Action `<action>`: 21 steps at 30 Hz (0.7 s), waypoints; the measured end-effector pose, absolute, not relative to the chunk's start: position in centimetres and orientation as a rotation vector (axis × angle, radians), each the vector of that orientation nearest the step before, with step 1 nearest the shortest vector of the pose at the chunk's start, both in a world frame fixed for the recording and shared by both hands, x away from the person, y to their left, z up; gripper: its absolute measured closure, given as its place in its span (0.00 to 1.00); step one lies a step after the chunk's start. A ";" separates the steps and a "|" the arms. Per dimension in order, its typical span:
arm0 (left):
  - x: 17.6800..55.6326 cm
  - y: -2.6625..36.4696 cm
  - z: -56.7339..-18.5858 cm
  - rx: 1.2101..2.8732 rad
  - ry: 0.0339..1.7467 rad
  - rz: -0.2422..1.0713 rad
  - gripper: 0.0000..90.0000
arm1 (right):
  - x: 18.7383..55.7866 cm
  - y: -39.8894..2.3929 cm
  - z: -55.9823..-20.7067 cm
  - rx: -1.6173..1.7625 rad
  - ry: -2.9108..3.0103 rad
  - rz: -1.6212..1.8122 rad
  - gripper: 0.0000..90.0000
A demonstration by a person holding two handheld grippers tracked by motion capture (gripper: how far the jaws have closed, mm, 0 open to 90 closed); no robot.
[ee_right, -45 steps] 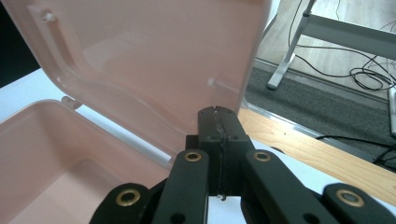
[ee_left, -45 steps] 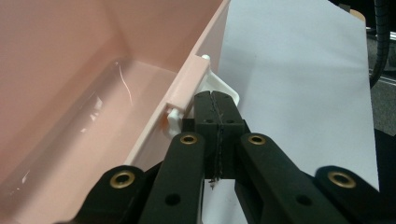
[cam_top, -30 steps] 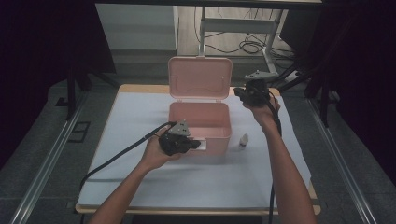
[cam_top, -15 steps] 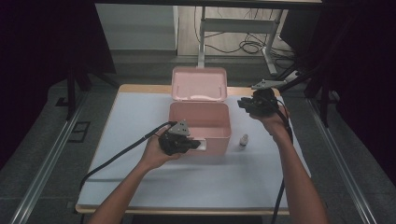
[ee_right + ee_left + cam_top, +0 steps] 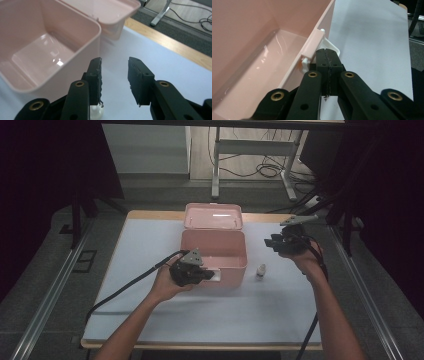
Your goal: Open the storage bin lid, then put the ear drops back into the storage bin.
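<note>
Pink box (image 5: pixel 214 251) sits mid-table, lid (image 5: pixel 213 216) flipped back at twelve o'clock, empty inside. It looks like light, rigid, glossy plastic, likely to slide, so the front white latch (image 5: pixel 329 46) is the handle. The left gripper (image 5: pixel 207 275) is clamped on that latch at six o'clock. The right gripper (image 5: pixel 114 75), jaws just opening with nothing between (a small white bottle (image 5: pixel 261 270) below), hovers at three o'clock.
</note>
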State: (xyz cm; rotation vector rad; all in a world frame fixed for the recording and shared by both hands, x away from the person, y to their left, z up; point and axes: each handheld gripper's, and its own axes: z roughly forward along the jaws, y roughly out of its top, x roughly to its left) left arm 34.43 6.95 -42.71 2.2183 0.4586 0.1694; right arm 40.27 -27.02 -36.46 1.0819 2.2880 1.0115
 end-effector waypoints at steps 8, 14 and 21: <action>34.5 6.9 -42.7 2.218 0.462 0.168 1.00 | 38.9 -28.5 -37.6 1.094 2.335 0.968 0.67; 34.5 6.9 -42.7 2.216 0.464 0.165 1.00 | 38.3 -28.8 -38.0 1.091 2.378 0.929 0.65; 34.4 6.9 -42.7 2.218 0.466 0.169 1.00 | 38.1 -28.7 -37.9 1.095 2.433 0.865 0.60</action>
